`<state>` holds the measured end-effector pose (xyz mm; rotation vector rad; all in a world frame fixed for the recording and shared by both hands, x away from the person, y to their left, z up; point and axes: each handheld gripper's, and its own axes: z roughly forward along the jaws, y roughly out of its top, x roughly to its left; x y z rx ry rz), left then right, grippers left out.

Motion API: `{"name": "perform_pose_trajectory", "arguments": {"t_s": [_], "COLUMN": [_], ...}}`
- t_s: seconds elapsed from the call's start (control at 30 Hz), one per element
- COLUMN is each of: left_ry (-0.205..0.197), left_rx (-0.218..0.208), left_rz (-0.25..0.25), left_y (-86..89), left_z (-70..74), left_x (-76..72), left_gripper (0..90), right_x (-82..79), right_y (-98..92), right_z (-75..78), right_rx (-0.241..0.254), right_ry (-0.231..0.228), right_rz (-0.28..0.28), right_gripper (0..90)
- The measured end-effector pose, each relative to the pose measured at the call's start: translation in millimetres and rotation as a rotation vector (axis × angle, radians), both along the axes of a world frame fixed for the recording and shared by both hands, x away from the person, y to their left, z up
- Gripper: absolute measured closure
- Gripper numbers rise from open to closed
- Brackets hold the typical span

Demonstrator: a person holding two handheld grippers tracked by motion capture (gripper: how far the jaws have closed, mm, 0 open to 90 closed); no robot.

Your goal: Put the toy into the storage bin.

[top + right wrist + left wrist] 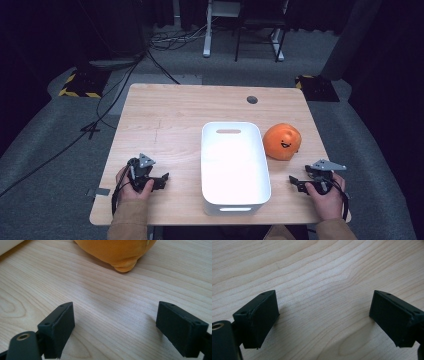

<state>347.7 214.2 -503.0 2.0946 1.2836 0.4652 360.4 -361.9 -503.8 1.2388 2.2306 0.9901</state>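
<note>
Presently on the wooden surface [165, 115]: one white rectangular tub [234, 167], set at centre and reaching toward the near edge, with a slot handle in its far wall and another in its near wall. One orange plush toy [282, 141] with a dark stitched face, lying on the surface just right of the tub's far end; whether the two touch cannot be told.

Left gripper [161, 181]: held in a hand at the near left, well apart from the tub, pointing right toward it. Jaws wide apart, nothing between them, bare wood beneath.

Right gripper [295, 183]: held in a hand at the near right, on the near side of the plush toy and apart from it. Jaws wide apart and empty; in the right gripper view the toy's underside lies beyond the jaw tips.
</note>
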Motion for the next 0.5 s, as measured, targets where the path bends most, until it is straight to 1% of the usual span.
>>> {"name": "perform_pose_trajectory", "arguments": {"t_s": [0.1,0.13,0.3,0.37,0.4,0.5], "left_ry": [0.001,-0.001,-0.003,-0.002,-0.003,-0.002], "left_rx": [-0.004,-0.004,-0.004,-0.005,-0.003,-0.001], "left_rz": [-0.003,-0.002,0.000,0.000,-0.003,-0.002], "left_y": [-0.1,-0.2,-0.6,-0.6,-0.4,-0.5], "left_z": [-0.2,-0.4,-0.6,-0.7,-0.6,-0.5], "left_x": [0.3,0.3,0.6,0.7,0.8,1.0], "left_gripper": [8.9,8.8,8.6,8.6,8.6,8.5], "right_x": [0.0,-0.2,-0.5,-0.9,-1.3,-2.1], "right_y": [0.0,0.0,1.9,1.5,1.6,1.3], "right_z": [0.0,0.5,0.7,0.9,0.9,1.3], "right_rx": [-0.001,-0.007,-0.003,-0.005,0.003,0.010], "right_ry": [0.000,0.003,0.005,0.002,-0.002,-0.006], "right_rz": [-0.001,-0.004,-0.024,-0.036,-0.041,-0.042], "right_gripper": [15.4,15.5,16.3,19.5,21.7,25.9]}}
